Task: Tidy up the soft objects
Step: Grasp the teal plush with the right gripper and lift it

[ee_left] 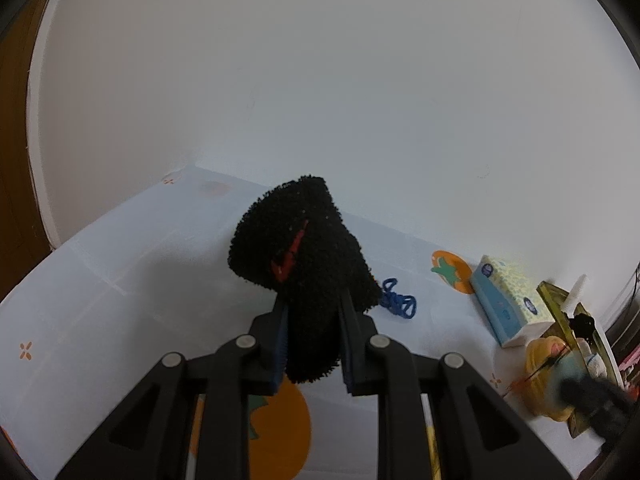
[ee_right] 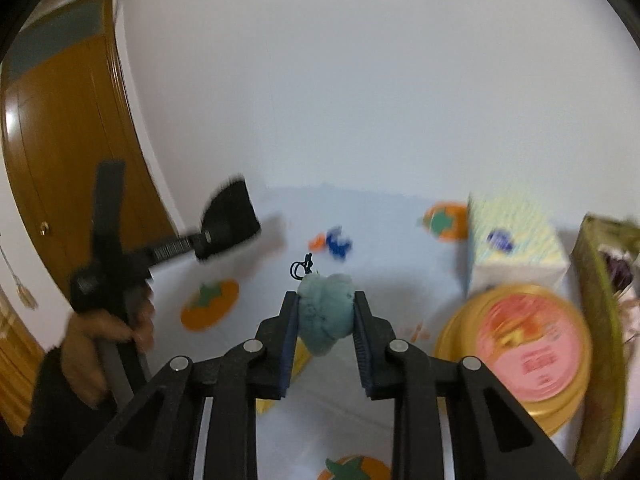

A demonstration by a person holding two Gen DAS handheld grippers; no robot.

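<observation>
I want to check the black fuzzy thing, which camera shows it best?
The left wrist view: the black fuzzy cloth fills the centre, sharp, clamped in the left gripper, red mark visible. The right wrist view shows it only small, blurred and side-on at the left.

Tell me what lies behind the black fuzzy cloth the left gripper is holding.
A blue cord tangle lies on the tablecloth just behind the black fuzzy cloth, partly covered by it. Whatever sits directly behind the cloth is hidden in the left gripper view.
</observation>
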